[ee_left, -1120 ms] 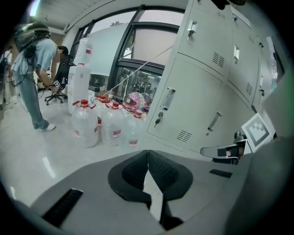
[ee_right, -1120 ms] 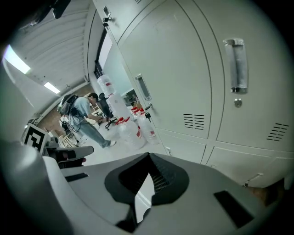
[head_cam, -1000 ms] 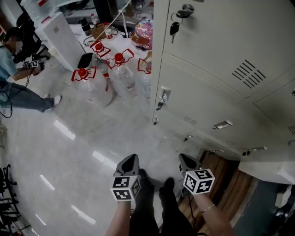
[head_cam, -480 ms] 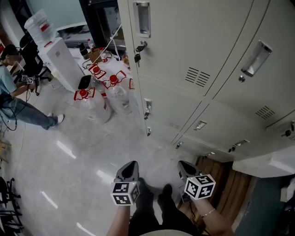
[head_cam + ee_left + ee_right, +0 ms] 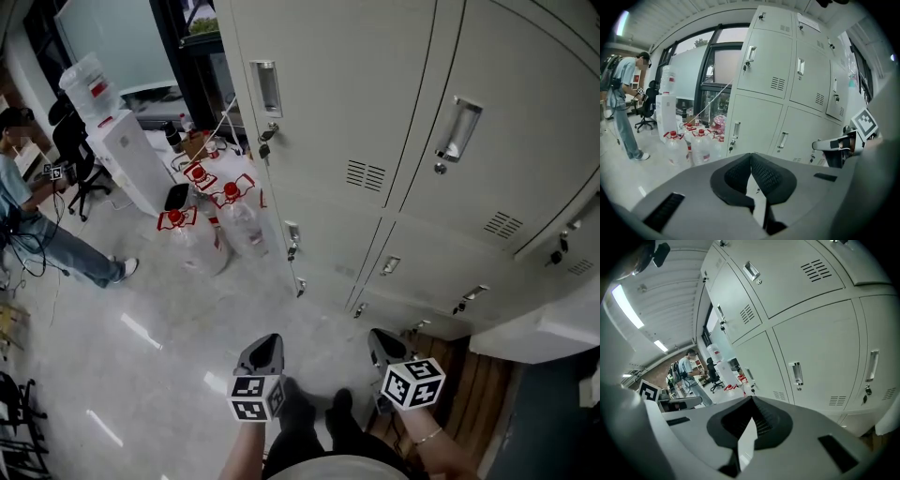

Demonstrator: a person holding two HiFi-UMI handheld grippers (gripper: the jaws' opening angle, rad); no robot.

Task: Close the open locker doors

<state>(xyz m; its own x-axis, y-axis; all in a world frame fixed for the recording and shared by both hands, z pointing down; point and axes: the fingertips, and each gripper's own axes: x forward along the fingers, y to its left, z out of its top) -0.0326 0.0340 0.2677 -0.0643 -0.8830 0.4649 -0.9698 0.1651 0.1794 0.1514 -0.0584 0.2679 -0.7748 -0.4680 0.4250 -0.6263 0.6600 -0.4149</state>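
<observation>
A bank of pale grey lockers (image 5: 394,141) fills the right half of the head view, and the doors shown there lie flush, with handles and keys in their locks. A pale panel (image 5: 539,328) juts out from the row at the lower right; I cannot tell whether it is a door. My left gripper (image 5: 267,343) and right gripper (image 5: 378,336) hang low side by side over the floor, apart from the lockers. Each is shut with nothing in it, as the left gripper (image 5: 751,154) and right gripper (image 5: 751,399) views show. Both views face the lockers (image 5: 787,89) (image 5: 806,352).
Several large water bottles (image 5: 197,234) with red caps stand at the lockers' left end, beside a white water dispenser (image 5: 117,141). A person (image 5: 33,211) stands at the far left. Brown wooden boards (image 5: 464,380) lie under the lockers at the lower right. My own feet (image 5: 314,408) show between the grippers.
The head view has tilted up, so more of the upper locker doors shows. Both grippers have stayed low and shut, shifting slightly down in the picture.
</observation>
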